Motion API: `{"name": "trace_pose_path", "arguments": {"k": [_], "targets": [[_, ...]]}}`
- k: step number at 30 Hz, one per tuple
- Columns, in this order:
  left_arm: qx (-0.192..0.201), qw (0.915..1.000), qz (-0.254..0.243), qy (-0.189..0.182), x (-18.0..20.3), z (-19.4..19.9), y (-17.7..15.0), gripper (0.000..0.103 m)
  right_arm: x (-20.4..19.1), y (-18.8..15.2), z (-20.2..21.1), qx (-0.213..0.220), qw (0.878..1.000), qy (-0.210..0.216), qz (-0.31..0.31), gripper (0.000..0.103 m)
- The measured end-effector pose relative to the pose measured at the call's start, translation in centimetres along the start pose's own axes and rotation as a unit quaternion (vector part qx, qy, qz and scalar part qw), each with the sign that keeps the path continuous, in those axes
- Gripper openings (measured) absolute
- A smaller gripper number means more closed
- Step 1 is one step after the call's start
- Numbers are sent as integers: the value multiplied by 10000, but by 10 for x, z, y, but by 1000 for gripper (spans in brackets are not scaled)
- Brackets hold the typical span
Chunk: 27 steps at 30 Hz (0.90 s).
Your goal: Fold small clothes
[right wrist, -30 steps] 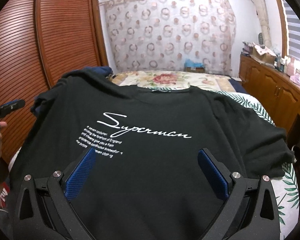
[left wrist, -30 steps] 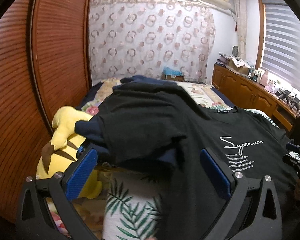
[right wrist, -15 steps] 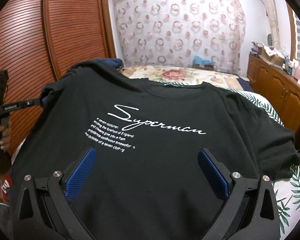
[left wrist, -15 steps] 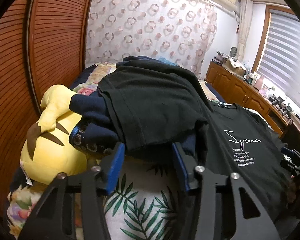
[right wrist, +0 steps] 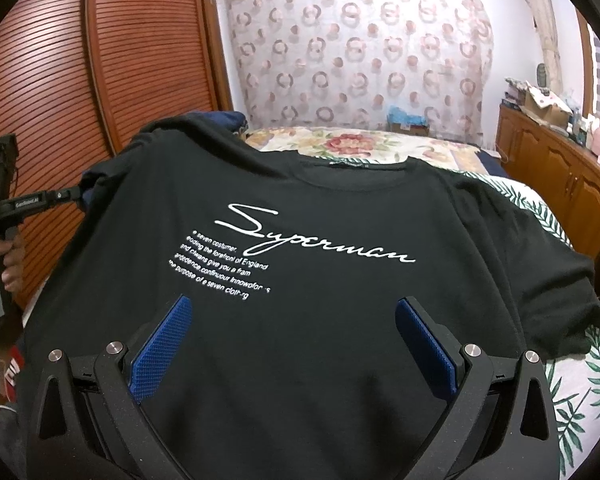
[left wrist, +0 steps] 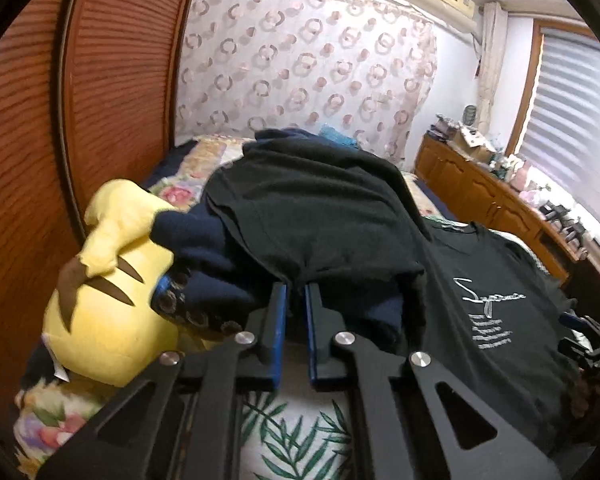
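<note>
T-shirt (right wrist: 320, 280) is lying spread on the bed (right wrist: 572, 392). Left tool (left wrist: 295, 296) is clamping its left sleeve hem; right tool (right wrist: 292, 344), fingers apart, is hovering. Fold the sleeve inward, keeping fabric taut.

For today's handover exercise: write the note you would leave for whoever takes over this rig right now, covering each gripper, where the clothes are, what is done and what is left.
Left gripper: jaws nearly shut at the hem of the black T-shirt's sleeve, which drapes over navy clothes beside a yellow plush.
Right gripper: open, empty, over the black T-shirt, which lies flat, print up, on the bed.
Done: shirt spread out.
Left: every fold.
</note>
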<state>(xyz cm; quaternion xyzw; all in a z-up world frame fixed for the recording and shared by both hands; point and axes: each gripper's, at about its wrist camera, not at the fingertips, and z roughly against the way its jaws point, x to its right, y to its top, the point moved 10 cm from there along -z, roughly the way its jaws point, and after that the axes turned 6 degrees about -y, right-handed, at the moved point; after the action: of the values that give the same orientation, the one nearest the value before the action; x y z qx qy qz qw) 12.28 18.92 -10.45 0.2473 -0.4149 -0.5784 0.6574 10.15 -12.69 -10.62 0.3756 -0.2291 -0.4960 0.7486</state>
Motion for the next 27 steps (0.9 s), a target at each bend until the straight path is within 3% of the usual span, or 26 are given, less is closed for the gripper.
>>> {"name": "trace_pose_path", "arguments": {"k": [10, 17, 23, 27], "targets": [[550, 9970, -540, -12, 45, 15, 59, 3, 1, -5, -1, -10, 10000, 15, -29, 103], [396, 9908, -1231, -407, 120, -9, 81, 4, 11, -6, 2, 10, 9999, -29, -110, 103], [131, 9857, -1523, -705, 164, -8, 60, 23, 21, -6, 6, 31, 9997, -90, -204, 103], [190, 9860, -1522, -648, 164, 9, 53, 39, 24, -5, 7, 23, 9998, -81, -193, 103]]}}
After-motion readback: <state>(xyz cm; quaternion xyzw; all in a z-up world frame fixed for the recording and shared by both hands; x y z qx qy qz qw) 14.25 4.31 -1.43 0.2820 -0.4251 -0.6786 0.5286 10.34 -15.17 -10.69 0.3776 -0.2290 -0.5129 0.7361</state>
